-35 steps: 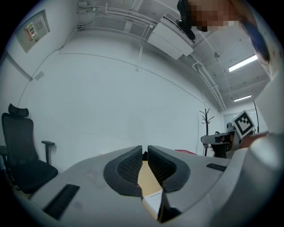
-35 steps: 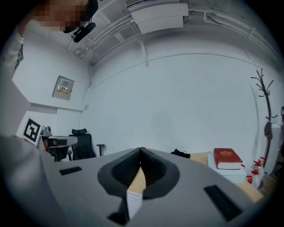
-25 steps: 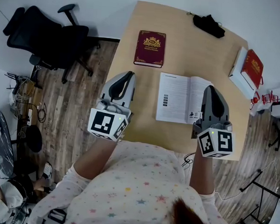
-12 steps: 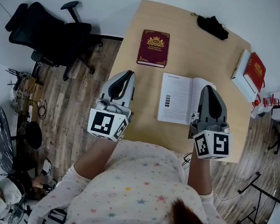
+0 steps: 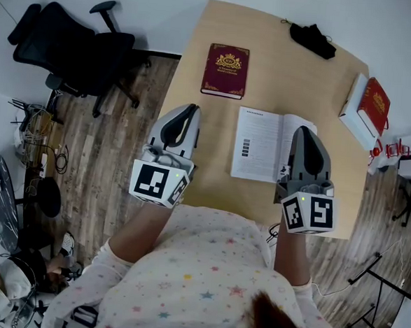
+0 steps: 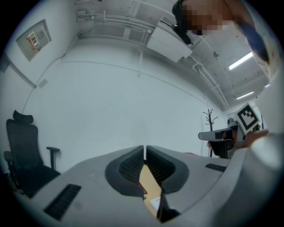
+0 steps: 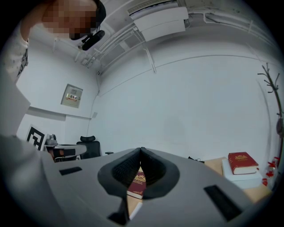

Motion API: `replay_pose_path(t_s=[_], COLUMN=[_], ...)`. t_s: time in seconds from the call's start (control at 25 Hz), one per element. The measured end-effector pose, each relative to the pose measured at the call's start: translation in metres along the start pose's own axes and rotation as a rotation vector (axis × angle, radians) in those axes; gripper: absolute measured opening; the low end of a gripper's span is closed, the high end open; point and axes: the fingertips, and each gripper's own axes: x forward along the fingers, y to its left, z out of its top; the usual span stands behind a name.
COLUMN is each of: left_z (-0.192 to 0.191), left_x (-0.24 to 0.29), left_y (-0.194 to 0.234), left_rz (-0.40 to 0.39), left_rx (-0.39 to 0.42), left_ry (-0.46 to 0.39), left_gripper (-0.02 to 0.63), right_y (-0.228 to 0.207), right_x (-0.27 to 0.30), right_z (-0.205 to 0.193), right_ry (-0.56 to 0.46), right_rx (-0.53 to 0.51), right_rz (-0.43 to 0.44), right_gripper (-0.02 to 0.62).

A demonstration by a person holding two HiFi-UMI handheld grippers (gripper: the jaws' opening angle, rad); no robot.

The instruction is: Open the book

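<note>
Open book (image 5: 258,144) lies flat, pages up, mid wooden surface (image 5: 282,74), w/ a closed maroon book (image 5: 226,70) just behind it to the left. L claw (image 5: 189,111) closed, nothing betw. its jaws, near the surface's left edge, apart from the open book. R claw (image 5: 303,130) also closed & empty, over the open book's right page; contact unclear. Red book (image 5: 371,98) sits on a white box (image 5: 349,101) at far right.
</note>
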Motion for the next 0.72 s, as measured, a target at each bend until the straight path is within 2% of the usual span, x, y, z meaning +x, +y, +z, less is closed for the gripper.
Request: replay_pose_path(t_s=[0.52,0.72], left_z=[0.0008,0.0009], left_x=[-0.0044,-0.0048], left_y=[-0.0055,-0.0078], left_rz=[-0.015,-0.018], left_rx=[-0.01,-0.008], left_ry=[-0.007,-0.006], left_gripper=[0.026,0.026], right_y=[0.0007,0.0019], right_x=[-0.006,-0.0085], right_z=[-0.001,-0.0012], right_ry=[0.001,0.004], right_rx=[0.004,-0.034], right_rz=[-0.004,-0.009], right_gripper=[0.0,0.0])
